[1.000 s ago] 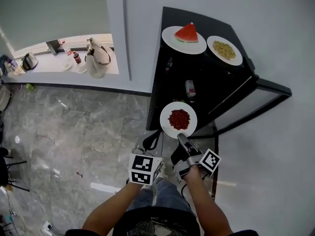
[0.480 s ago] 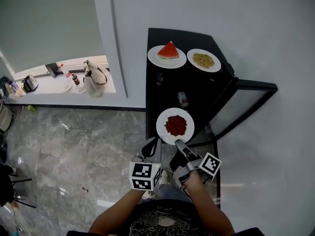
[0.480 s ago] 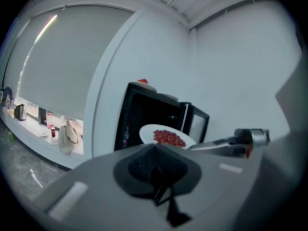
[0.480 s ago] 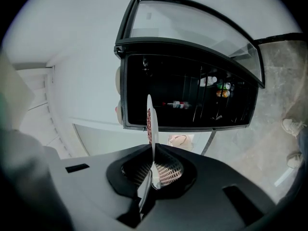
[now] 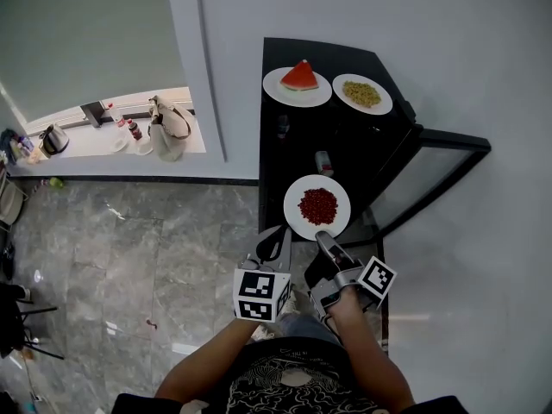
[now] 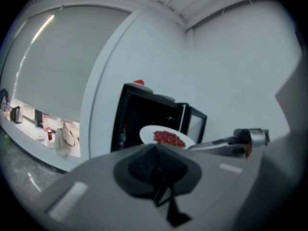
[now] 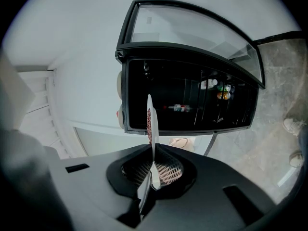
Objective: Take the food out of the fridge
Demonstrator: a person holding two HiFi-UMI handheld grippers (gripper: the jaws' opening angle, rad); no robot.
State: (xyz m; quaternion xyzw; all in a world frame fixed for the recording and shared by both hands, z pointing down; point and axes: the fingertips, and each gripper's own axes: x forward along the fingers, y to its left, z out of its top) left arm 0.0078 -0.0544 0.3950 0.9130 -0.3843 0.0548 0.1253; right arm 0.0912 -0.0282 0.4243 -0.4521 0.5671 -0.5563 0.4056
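Observation:
My right gripper (image 5: 322,239) is shut on the near rim of a white plate of red food (image 5: 316,207), held level in front of the open black fridge (image 5: 345,158). The right gripper view shows that plate (image 7: 149,121) edge-on, pinched between my right gripper's (image 7: 151,154) pads, with the fridge (image 7: 187,102) beyond. My left gripper (image 5: 277,238) hangs just left of the plate, shut and holding nothing. From my left gripper (image 6: 155,149) the plate (image 6: 166,137) shows ahead. On the fridge top stand a plate with a watermelon slice (image 5: 297,84) and a plate of yellow food (image 5: 362,94).
The fridge's glass door (image 5: 431,179) stands open to the right. Bottles (image 7: 182,108) lie on shelves inside. A window ledge (image 5: 103,132) at the left carries a bag (image 5: 170,115) and a kettle (image 5: 52,143). Grey marble floor (image 5: 129,248) spreads below.
Both grippers have risen a little in front of the fridge, the plate of red food going up with the right one. The right grip on the plate is unchanged.

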